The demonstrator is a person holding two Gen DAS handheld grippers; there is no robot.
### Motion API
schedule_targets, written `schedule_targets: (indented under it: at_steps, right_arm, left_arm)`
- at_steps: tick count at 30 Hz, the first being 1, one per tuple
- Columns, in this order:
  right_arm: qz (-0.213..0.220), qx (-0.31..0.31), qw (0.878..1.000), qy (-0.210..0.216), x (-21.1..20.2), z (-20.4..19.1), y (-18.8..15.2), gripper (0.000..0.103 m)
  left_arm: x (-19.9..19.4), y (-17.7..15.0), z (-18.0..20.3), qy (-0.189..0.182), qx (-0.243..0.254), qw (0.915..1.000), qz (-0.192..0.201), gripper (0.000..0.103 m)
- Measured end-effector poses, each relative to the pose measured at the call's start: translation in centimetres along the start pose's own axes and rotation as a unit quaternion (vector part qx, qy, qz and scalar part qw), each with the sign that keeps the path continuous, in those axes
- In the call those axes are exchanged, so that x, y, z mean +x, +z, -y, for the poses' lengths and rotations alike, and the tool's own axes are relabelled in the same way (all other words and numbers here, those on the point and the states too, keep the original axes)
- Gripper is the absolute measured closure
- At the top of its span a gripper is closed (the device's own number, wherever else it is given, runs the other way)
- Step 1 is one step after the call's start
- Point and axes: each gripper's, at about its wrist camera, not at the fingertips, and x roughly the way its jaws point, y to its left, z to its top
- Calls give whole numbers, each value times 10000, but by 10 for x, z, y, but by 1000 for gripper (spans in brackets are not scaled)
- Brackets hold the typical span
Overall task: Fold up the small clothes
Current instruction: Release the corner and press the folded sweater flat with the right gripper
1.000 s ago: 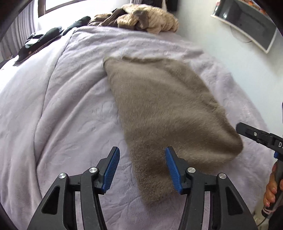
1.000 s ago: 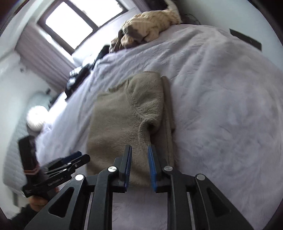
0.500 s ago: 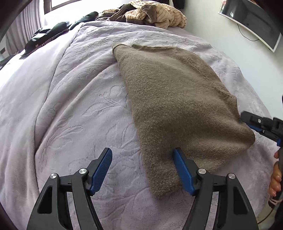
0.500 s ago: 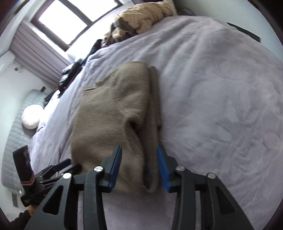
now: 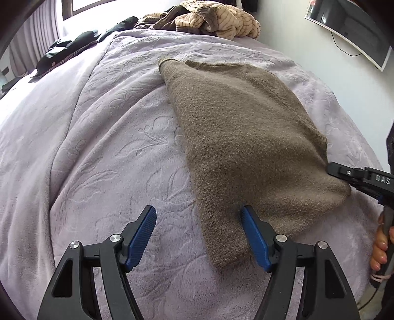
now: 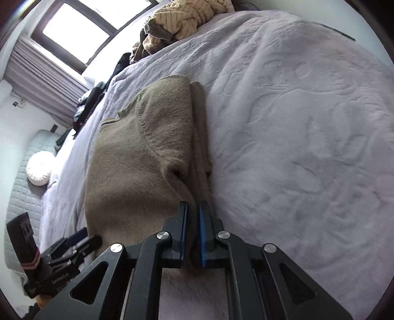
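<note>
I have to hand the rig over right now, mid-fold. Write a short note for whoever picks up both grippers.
Right gripper: shut on the near right corner of the brown sweater, pinching its stacked layers.
Left gripper: open, low over the sweater's near left corner, not gripping; one finger is over the knit, the other over the lilac bedspread.
Sweater: lies flat on the bedspread, already folded into a narrow panel, sides tucked in.
Unfolded clothes pile sits at the far end of the bed.
Left: close the left gripper on its corner, probably carry the near edge to the far edge, then take the next garment.
</note>
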Motion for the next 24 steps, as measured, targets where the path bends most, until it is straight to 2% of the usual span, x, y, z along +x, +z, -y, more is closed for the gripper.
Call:
schedule_targets:
  at_steps: [1, 9, 12, 14, 24]
  right_arm:
    - [-24, 56, 10000, 16, -1, 2, 0, 87]
    - [-53, 166, 9998, 8, -8, 7, -6, 86]
    - [-63, 417, 9989, -201, -10, 18, -8, 87]
    - [-51, 594, 9982, -22, -15, 27, -11, 87]
    - [-11, 716, 9971, 258, -24, 38, -23, 86]
  left_arm:
    - [0, -1, 0, 11, -26, 10000, 2, 30]
    - [-3, -3, 4, 141, -8, 9999, 30, 30]
    - [-4, -4, 4, 184, -26, 9998, 22, 30]
    - [-6, -4, 4, 210, -17, 9998, 27, 30]
    - [-7, -2, 8, 324, 39, 9995, -22, 30]
